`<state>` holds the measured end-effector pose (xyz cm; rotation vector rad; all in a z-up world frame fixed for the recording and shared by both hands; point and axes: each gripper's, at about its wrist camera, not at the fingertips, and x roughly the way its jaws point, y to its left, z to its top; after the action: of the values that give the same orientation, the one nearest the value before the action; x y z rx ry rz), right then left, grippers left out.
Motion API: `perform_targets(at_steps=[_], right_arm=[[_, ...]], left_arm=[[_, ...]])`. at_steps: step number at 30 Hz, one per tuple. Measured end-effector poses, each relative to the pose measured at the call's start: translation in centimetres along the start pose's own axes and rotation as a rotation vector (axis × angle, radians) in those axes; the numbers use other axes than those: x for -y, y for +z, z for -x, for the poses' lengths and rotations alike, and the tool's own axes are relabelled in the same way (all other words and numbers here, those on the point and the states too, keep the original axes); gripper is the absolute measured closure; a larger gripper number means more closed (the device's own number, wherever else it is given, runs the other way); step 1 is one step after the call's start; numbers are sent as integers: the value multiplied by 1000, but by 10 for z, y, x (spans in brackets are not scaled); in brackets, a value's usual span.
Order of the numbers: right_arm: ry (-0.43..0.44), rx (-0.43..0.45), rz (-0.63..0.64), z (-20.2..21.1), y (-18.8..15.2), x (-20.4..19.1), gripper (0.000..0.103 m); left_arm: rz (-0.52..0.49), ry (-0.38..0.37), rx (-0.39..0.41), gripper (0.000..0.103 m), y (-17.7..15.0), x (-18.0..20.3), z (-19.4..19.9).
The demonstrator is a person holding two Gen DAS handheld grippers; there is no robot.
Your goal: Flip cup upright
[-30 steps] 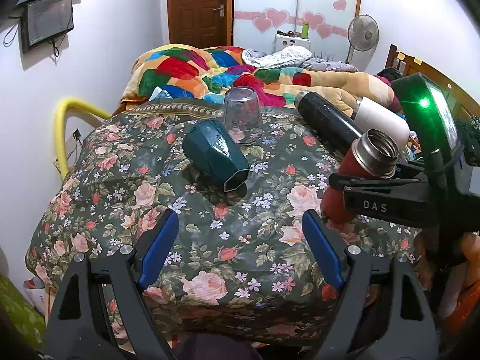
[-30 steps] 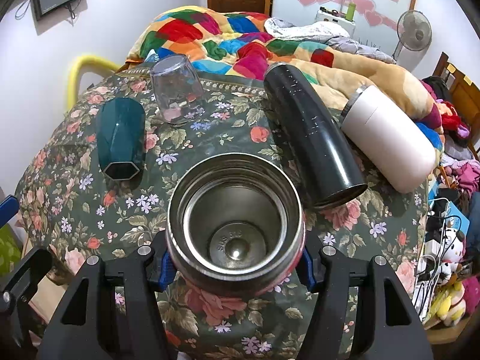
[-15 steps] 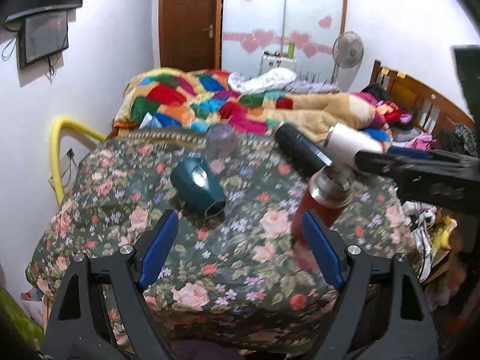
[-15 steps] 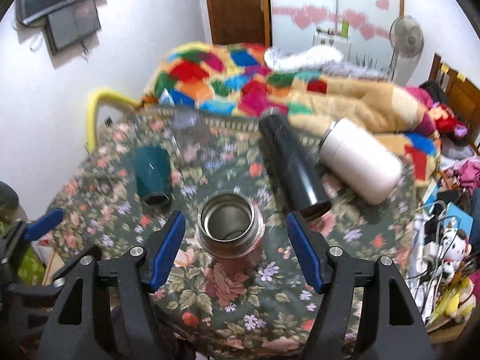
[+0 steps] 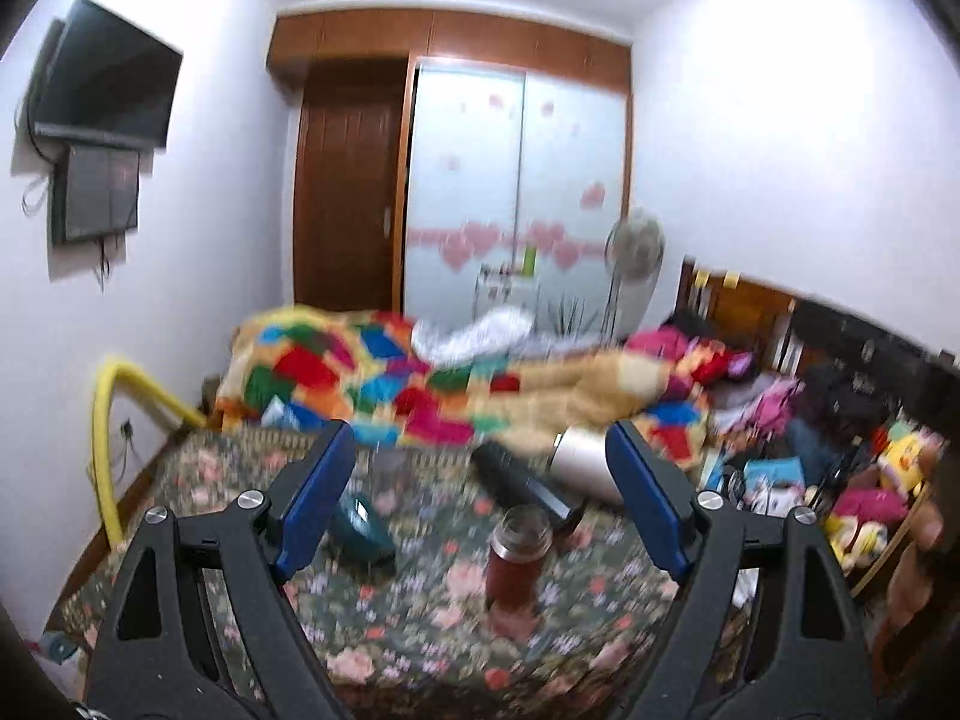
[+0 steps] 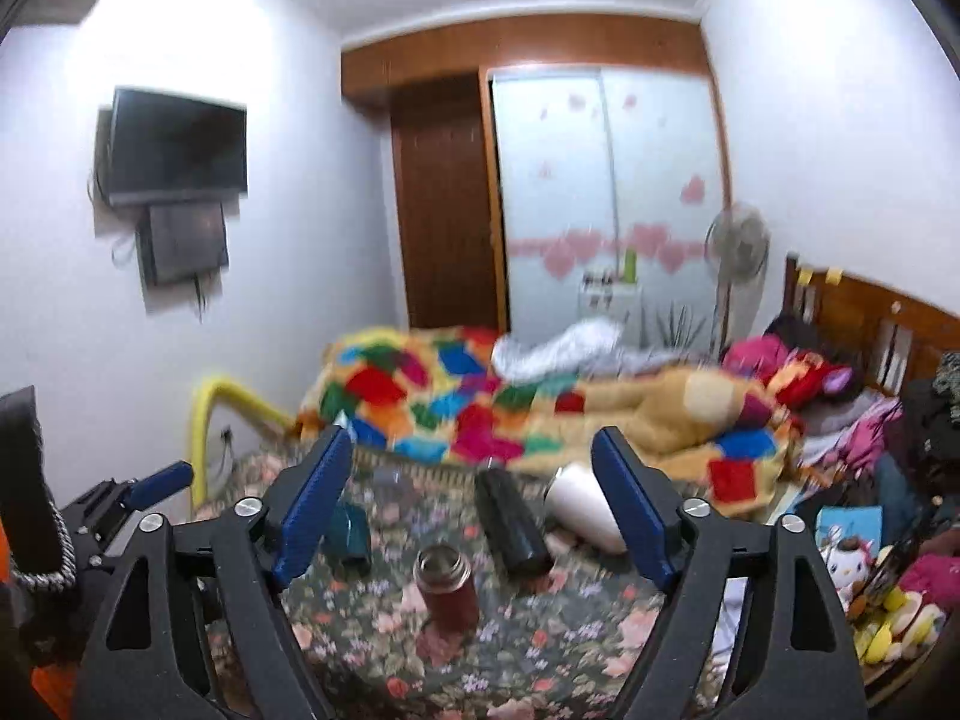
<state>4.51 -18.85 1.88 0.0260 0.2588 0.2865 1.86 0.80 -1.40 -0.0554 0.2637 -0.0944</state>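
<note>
While upright, red flask [image 6: 447, 585] beside toppled black flask [image 6: 513, 528], teal cup [image 6: 348, 534].

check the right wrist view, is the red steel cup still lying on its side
No, the red steel cup stands upright on the floral cloth, open mouth up, with the right gripper open and clear of it.

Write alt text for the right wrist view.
A red steel cup stands upright on a floral cloth, between the open right gripper fingers but untouched. Behind it lie a teal cup, black flask and white flask.
</note>
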Motion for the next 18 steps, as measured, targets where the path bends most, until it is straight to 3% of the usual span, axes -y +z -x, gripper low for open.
perform_targets(at_steps=[4, 8, 11, 18], right_arm=[[-26, 90, 15, 27, -1, -11, 19], [-32, 127, 6, 39, -5, -14, 12], [-43, 131, 8, 42, -10, -14, 1], [-52, 112, -2, 52, -18, -8, 0]], left_arm=[[-13, 11, 116, 10, 13, 12, 43], [-24, 39, 160, 1, 12, 19, 65], [-30, 68, 161, 0, 9, 23, 71], [-15, 69, 127, 0, 2, 21, 71]])
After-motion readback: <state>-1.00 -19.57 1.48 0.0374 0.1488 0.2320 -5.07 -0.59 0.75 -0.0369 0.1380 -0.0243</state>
